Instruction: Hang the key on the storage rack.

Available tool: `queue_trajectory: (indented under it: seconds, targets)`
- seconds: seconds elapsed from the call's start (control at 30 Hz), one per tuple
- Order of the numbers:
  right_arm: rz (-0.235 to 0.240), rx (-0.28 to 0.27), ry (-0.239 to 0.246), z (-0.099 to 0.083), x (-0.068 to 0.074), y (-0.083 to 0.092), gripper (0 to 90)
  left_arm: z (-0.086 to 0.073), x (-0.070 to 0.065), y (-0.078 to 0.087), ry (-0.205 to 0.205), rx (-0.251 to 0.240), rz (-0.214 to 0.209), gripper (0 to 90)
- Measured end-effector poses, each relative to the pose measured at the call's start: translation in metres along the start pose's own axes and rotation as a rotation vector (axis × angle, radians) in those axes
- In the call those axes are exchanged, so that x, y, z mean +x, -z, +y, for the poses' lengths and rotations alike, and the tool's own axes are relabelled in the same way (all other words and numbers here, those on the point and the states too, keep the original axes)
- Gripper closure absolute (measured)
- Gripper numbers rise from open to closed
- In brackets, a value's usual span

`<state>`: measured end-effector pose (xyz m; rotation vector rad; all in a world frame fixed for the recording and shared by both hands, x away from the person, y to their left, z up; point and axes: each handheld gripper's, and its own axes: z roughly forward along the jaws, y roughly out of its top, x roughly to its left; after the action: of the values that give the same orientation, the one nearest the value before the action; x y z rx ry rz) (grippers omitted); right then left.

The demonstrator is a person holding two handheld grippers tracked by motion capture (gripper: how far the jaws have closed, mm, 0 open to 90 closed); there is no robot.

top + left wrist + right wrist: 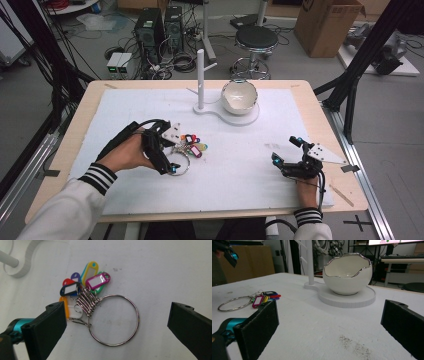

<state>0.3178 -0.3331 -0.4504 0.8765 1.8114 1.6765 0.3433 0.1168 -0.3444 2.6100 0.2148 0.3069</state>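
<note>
A large metal key ring (186,152) (87,303) with several coloured tags (96,281) lies flat on the white mat (225,175), left of centre. My left gripper (171,150) (117,322) hovers right over it, open, one jaw on each side of the ring and nothing held. My right gripper (285,150) (329,325) is open and empty, low over the mat at the right. In the right gripper view the key ring (259,299) lies far to the left. A white eggshell-shaped bowl (239,96) (348,275) sits on a white base (250,119) (362,298).
A white post (200,75) (310,262) with a side peg rises from the same base, left of the bowl. The wooden table edge (310,95) frames the mat. Beyond the table stand a stool (256,40), a cardboard box (327,22) and computer towers (150,30).
</note>
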Motion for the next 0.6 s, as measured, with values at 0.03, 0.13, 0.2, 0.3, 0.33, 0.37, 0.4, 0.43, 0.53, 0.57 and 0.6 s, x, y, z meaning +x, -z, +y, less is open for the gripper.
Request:
queue_trajectory:
  seconds: [0.03,0.13,0.2,0.3,0.33,0.37,0.4,0.43,0.53,0.57,0.6]
  targets:
    - [0.000,0.000,0.000,0.000,0.000,0.000,0.9,0.001,-0.001,-0.002,-0.001,0.014,-0.008,2.6]
    - [0.003,0.004,-0.012,0.000,0.001,0.000,0.9,0.003,-0.003,-0.009,-0.008,0.044,-0.020,2.7]
    - [0.004,0.003,-0.005,0.000,0.001,0.000,1.0,0.004,-0.004,-0.013,-0.015,0.067,-0.026,2.7]
    - [0.003,0.005,-0.010,0.000,0.001,0.000,0.9,0.006,-0.006,-0.021,-0.018,0.096,-0.036,2.8]
    - [0.003,0.005,-0.011,0.000,0.001,0.000,0.9,0.006,-0.006,-0.023,-0.016,0.107,-0.043,9.6]
    - [0.003,0.005,-0.011,0.000,0.001,0.000,0.9,0.006,-0.006,-0.025,-0.022,0.122,-0.054,12.2]
    - [0.003,0.005,-0.011,0.000,0.001,0.000,0.9,0.006,-0.006,-0.027,-0.032,0.136,-0.060,12.2]
    - [0.003,0.005,-0.011,0.000,0.001,0.000,0.9,0.006,-0.007,-0.029,-0.035,0.146,-0.060,12.3]
    - [0.001,0.001,-0.001,0.000,0.000,0.000,0.9,0.007,-0.007,-0.033,-0.035,0.164,-0.056,12.3]
    - [0.002,0.002,-0.003,0.000,0.000,0.000,0.9,0.007,-0.007,-0.034,-0.036,0.170,-0.060,12.4]
    - [0.002,0.002,-0.003,0.000,0.000,0.000,0.9,0.007,-0.008,-0.035,-0.030,0.173,-0.060,12.4]
